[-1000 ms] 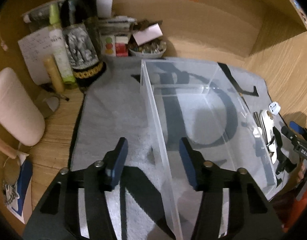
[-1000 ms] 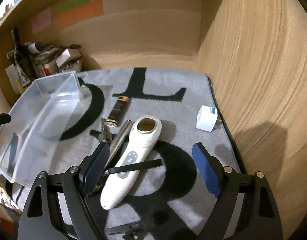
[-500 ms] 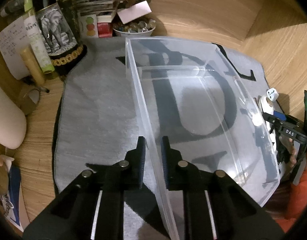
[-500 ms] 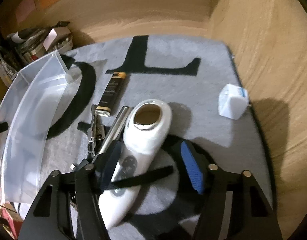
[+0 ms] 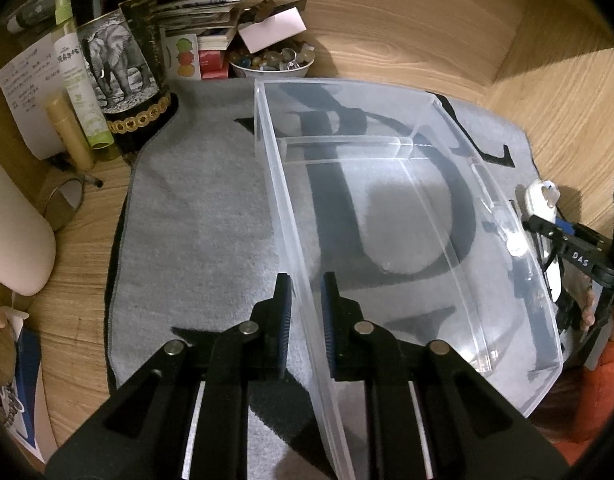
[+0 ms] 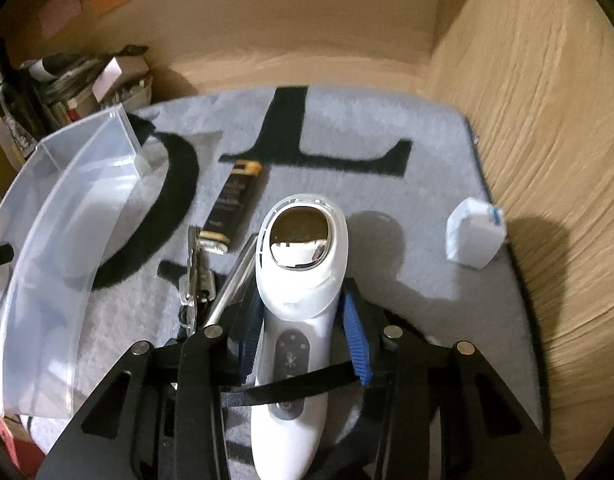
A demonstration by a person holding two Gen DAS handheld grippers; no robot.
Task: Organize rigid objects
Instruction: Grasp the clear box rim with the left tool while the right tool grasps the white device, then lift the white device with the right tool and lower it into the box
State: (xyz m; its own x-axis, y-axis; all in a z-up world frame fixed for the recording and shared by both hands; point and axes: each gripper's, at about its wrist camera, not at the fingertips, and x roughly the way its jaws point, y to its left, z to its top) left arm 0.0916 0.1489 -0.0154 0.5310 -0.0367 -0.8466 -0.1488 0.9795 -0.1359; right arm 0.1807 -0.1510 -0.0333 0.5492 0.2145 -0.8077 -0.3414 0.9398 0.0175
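A clear plastic bin (image 5: 447,120) lies on the grey mat (image 5: 195,200), and my left gripper (image 5: 305,288) is shut on its near left wall. The bin (image 6: 47,240) appears again at the left of the right wrist view. A white handheld device (image 6: 303,280) with a mirrored oval head lies on the mat. My right gripper (image 6: 301,304) straddles its body with jaws closing, and the blue pads (image 6: 357,340) touch both sides. In the left wrist view, the device (image 5: 539,200) and right gripper (image 5: 579,256) show past the bin's right wall.
Left of the device lie a black-and-gold tube (image 6: 231,204), a silver pen (image 6: 235,276) and a metal clipper (image 6: 195,268). A small white box (image 6: 473,236) sits by the wooden side wall. An elephant-label bottle (image 5: 119,64) and a bowl of stones (image 5: 271,64) crowd the back left.
The left gripper closed onto the bin's wall. The right gripper moved forward and down over the white device, and its jaws narrowed until they met the body.
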